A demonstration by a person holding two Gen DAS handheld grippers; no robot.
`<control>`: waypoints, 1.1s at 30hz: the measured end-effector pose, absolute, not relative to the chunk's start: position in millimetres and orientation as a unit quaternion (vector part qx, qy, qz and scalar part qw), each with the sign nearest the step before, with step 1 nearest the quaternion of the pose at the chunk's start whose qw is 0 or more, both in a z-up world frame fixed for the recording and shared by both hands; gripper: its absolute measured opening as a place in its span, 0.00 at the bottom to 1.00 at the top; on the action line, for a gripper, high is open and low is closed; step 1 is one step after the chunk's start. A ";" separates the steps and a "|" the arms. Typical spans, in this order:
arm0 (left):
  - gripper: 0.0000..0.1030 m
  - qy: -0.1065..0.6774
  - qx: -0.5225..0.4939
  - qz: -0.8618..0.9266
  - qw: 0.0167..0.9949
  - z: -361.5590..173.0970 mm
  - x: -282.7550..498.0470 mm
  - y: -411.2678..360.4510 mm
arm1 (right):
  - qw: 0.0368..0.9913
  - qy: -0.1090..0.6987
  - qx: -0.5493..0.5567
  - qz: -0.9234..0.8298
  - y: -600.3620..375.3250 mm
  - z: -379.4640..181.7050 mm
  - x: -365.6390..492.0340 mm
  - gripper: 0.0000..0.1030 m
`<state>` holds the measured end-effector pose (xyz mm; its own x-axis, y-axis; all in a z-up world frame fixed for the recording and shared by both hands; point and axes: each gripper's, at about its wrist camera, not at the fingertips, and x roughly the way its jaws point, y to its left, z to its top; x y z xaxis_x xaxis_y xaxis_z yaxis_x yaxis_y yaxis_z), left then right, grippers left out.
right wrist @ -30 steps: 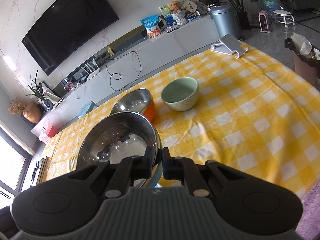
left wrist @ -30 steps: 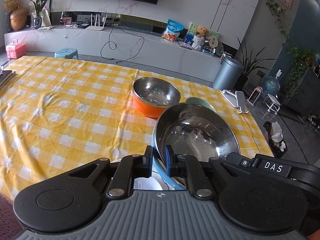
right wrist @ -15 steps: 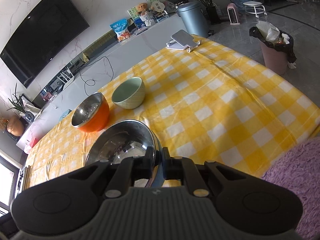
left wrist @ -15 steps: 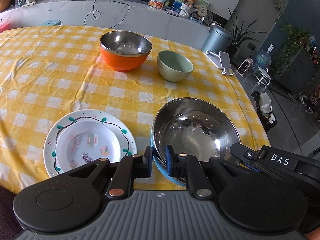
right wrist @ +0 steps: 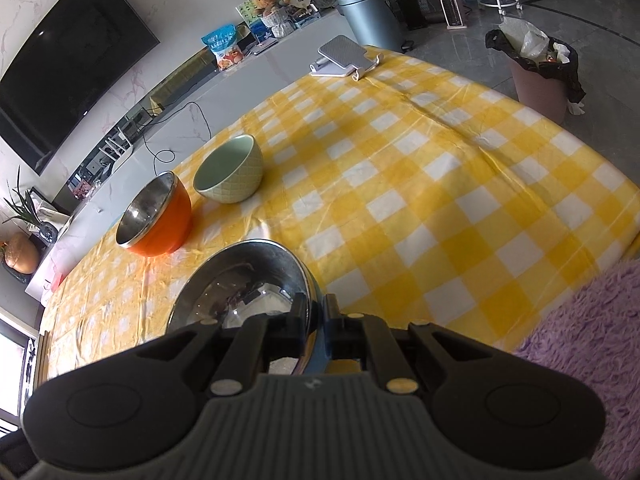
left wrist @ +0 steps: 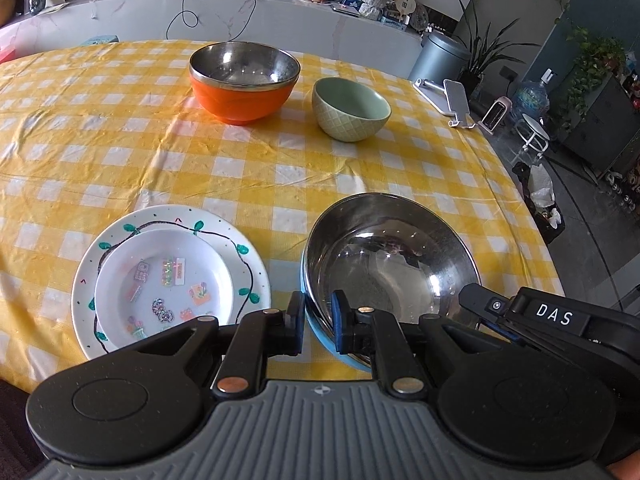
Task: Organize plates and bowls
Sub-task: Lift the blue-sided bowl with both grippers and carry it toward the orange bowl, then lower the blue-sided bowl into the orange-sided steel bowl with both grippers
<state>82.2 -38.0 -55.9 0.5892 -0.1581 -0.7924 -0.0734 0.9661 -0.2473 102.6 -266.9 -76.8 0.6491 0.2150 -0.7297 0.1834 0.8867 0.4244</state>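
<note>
Steel bowl w/ blue outer shell [left wrist: 392, 264] sits near my edge of the yellow checked tablecloth [left wrist: 120, 140]. I've got both tongs clenched on its rim: left gripper [left wrist: 318, 322] on the near-left side, right gripper [right wrist: 317, 316] opposite. Two stacked plates [left wrist: 168, 280] lie just left of it. Orange bowl [left wrist: 244, 82] & green bowl [left wrist: 350, 108] stand farther back, side by side, apart.

on the worktop [left wrist: 120, 152], the small plate [left wrist: 160, 280] lies in the large plate [left wrist: 248, 276], left of the steel bowl [left wrist: 392, 256]; two bowls [left wrist: 244, 76] [left wrist: 352, 108] stand side by side behind.
</note>
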 end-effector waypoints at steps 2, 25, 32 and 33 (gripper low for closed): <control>0.15 0.450 -0.116 -0.022 0.885 -55.6 82.3 -41.5 | 0.879 0.419 0.229 0.008 -264.9 -77.1 103.4 0.05; 0.38 0.410 -0.128 -0.039 0.902 -23.3 85.1 -21.9 | 0.902 0.376 0.209 0.035 -258.3 -43.7 104.9 0.24; 0.38 0.401 -0.138 -0.022 0.906 -13.9 102.1 0.8 | 0.913 0.361 0.179 0.062 -235.9 -25.4 123.3 0.29; 0.38 0.400 -0.137 -0.019 0.906 -12.6 104.5 3.8 | 0.914 0.360 0.174 0.065 -232.2 -24.1 126.2 0.29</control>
<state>104.5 3.8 -12.6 0.6796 -0.1442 -0.7193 -0.0752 0.9616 -0.2638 126.2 -232.2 -24.1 0.7323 0.2439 -0.6358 0.0070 0.9309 0.3652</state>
